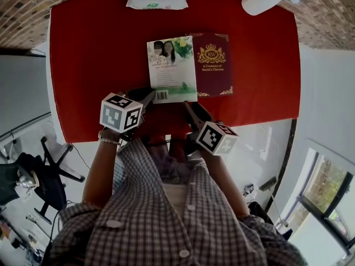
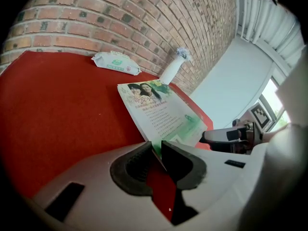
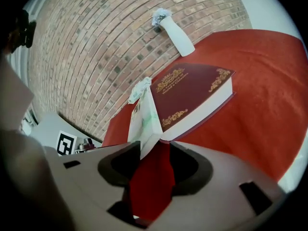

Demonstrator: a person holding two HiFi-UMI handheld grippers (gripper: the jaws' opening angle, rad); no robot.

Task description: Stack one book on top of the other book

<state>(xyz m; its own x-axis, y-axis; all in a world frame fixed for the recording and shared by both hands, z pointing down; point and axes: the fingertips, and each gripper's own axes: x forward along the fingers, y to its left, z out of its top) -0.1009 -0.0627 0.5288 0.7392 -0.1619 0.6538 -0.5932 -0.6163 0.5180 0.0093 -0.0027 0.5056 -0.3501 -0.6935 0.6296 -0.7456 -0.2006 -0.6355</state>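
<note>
One green book (image 1: 171, 65) leans on maroon book (image 1: 215, 65); left hand-held gripper (image 2: 156, 148) clamps it, right hand-held gripper (image 3: 154, 150) released

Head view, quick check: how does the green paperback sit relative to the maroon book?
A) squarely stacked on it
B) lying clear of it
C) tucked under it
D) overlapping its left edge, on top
D: the green paperback covers only the left edge of the maroon book, and most of the maroon cover shows bare.

The green-and-white paperback (image 1: 172, 69) — barcode at its near edge — leans tilted across the left side of the maroon hardcover (image 1: 215, 60), which lies flat, gold crest up.
</note>
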